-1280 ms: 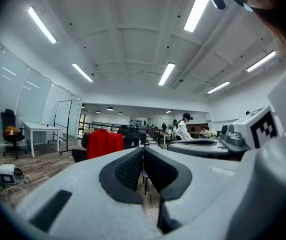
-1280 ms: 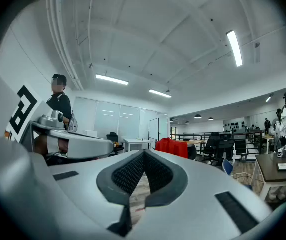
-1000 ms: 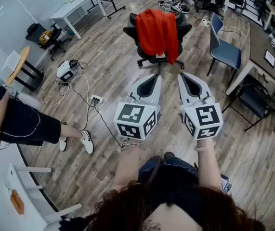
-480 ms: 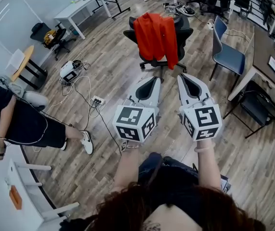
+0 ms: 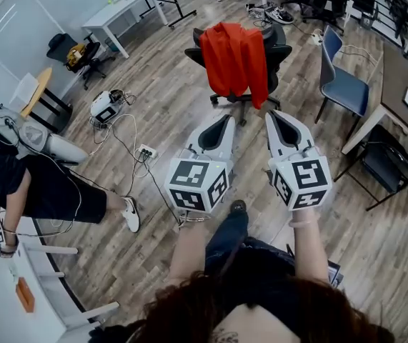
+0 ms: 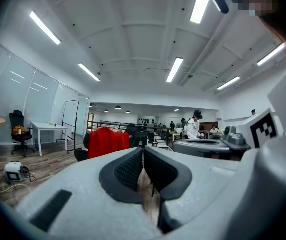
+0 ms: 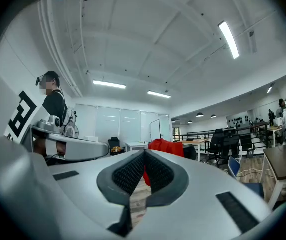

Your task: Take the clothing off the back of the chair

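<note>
1. The red clothing [image 5: 234, 56] hangs draped over the back of the black office chair [image 5: 279, 47], which stands on the wooden floor [image 5: 161, 98] ahead of the person. No part of the removal is done yet.
2. The left hand-held gripper [image 5: 225, 117] has its jaws pressed together with nothing between them. It points level toward the chair and is well short of it.
3. The right hand-held gripper [image 5: 274, 113] is likewise closed and empty. In the right gripper view a strip of red shows past the pads, but that is the far-off clothing, not something gripped.
4. By my reading the whole task remains: close the gap to the chair, open the jaws, take hold of the fabric and lift it clear of the backrest.
5. The marker cubes [image 5: 198, 184] on both hand-held grippers carry black-and-white square patterns, not words.
6. No brand or label can be read on the clothing or the chair. An orange tag [image 5: 25, 297] on white furniture at the lower left of the head view is too small to read.
</note>
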Tool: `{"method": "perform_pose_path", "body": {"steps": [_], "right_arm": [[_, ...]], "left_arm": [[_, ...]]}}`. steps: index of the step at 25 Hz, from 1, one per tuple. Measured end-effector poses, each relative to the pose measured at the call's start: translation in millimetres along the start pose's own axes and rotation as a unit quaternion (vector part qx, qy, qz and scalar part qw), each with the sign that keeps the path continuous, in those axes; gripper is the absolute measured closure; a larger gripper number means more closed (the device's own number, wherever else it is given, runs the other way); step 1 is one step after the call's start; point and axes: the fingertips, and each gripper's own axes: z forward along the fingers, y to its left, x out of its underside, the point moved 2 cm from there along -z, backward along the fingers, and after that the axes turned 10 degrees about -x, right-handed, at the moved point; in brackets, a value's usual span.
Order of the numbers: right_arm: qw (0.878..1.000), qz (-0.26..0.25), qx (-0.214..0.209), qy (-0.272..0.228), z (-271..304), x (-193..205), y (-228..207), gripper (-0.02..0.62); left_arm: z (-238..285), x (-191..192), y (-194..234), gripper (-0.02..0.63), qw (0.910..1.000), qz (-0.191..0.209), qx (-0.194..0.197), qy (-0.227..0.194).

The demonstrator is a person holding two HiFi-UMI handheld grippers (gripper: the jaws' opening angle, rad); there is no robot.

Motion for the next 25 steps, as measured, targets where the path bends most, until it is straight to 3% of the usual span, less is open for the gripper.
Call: {"method": "perform_pose_path", "body": {"steps": [9, 25], "right_arm": [[1.000, 0.001, -0.006, 0.004, 44.7, 3.6, -16.1, 0.597], [1.000, 0.011, 0.015, 0.017, 131.5, 9.2, -54.3, 0.520]], "left_arm": [[38.9, -5.7, 32.1, 0.586, 0.9999, -0.006, 0.005, -0.008], [113.4, -15.2, 107.9, 0.569, 0.9995, -0.022, 0.023, -0.006]]}}
